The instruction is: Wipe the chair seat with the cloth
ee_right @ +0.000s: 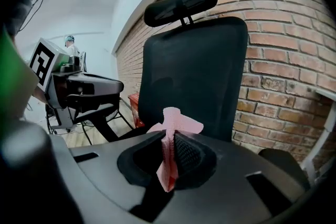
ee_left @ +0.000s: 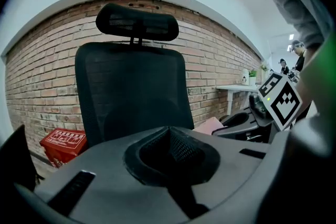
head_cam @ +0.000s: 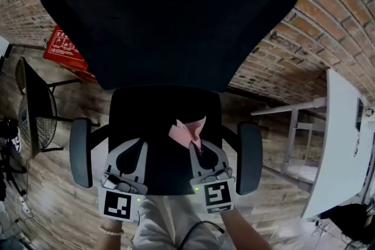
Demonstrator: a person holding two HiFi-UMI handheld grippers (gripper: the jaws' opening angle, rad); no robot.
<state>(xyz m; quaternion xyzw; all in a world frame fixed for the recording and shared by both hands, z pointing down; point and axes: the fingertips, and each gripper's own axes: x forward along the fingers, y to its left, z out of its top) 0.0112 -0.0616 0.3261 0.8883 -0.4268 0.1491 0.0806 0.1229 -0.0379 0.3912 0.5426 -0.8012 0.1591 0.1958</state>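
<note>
Right tongs [head_cam: 196, 148] are closed tight on the pink cloth [head_cam: 186, 130]. The right gripper view shows the pads pressed together [ee_right: 169, 157] with a folded strip of the cloth [ee_right: 176, 123] pinched between them and the loose end fanning up past the tips. The left tongs [head_cam: 133, 150] are also closed, pad against pad [ee_left: 169, 136], with nothing between them, and they sit over the front left of the chair seat [head_cam: 158, 108]. The cloth hangs over the right-centre of the seat, forward of the backrest [head_cam: 170, 20]; I cannot tell whether it touches the seat yet. The main risk is the grip itself: only a narrow fold is caught, and most of the fabric stands free above the tips. A stroke across the seat could therefore rub the hard tips on the upholstery rather than the cloth, or the drag could pull the fold out of the pinch. Tilting the free end down so it leads would likely help. A second risk is that an office chair like this may swivel under a sideways push, so the stroke would slide off toward the right armrest [head_cam: 249, 155] — the empty left tongs are near enough to steady the seat edge.
</note>
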